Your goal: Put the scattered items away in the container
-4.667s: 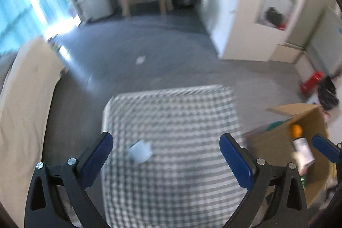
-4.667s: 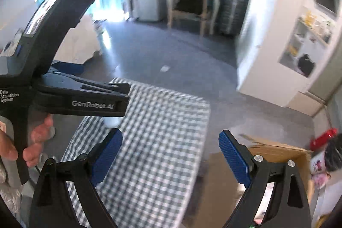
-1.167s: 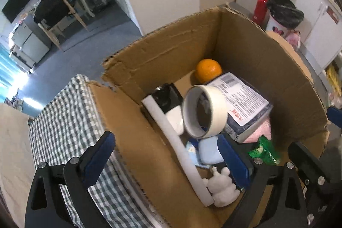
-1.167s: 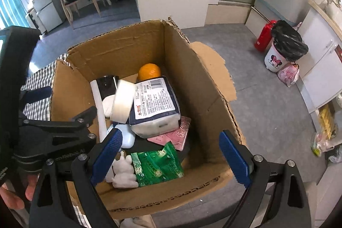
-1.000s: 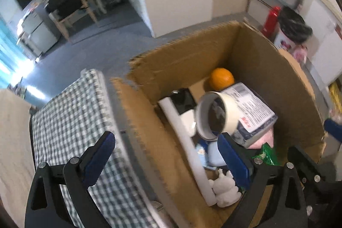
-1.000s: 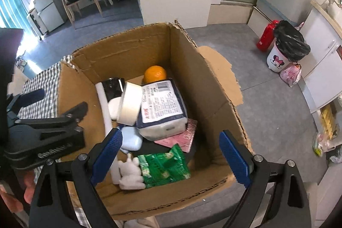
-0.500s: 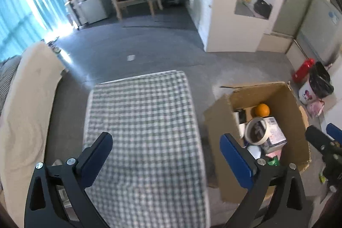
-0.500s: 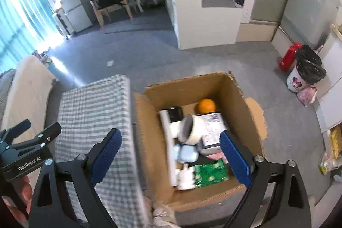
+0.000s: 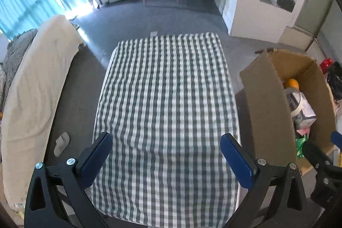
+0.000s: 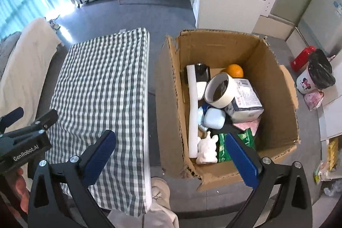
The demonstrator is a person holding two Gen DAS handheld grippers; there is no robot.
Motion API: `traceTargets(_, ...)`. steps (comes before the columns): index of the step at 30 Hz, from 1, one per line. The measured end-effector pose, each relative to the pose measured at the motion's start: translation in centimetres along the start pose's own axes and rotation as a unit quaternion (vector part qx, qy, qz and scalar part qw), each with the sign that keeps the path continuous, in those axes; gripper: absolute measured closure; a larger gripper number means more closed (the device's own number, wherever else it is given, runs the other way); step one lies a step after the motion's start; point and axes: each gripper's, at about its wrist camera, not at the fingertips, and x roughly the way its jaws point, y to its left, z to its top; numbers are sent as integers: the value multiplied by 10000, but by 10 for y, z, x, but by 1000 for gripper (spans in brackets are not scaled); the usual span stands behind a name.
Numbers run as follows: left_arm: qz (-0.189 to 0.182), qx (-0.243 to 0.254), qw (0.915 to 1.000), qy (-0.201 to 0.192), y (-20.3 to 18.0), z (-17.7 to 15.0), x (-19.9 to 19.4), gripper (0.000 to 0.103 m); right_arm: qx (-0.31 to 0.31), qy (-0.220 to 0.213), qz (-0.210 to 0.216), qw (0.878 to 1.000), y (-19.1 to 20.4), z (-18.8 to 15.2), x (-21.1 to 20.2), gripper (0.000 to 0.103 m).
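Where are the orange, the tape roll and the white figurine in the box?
orange (image 10: 235, 70), right wrist view, middle of its peel.
tape roll (image 10: 222, 100), right wrist view, its outer cream band.
white figurine (image 10: 207, 149), right wrist view, its body.

Worktop (image 9: 166, 99) under a checked cloth (image 10: 100, 82); cardboard box (image 10: 275, 78) on the floor (image 9: 171, 16) just beside the worktop.
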Motion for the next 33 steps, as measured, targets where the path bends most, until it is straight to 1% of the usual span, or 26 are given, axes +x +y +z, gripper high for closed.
traceTargets(3,-79,-73,9999,-75,3,-3,-3,0,-64,1,-61,10000,-1,0,0,1)
traceTargets(8,-92,-127,9998,-132,4,1,-7,0,-65,23,-73,10000,-3,3,3,1)
traceTargets(12,-86,-85,9999,-36,2,2,-1,0,-107,106,-145,9998,-4,0,9,1)
traceTargets(19,-109,-22,9999,55,-3,-2,7,0,-40,154,-119,9998,-9,-2,13,1)
traceTargets(33,-213,-3,9997,84,-10,-3,9,0,42,166,-124,9998,-14,-1,15,1)
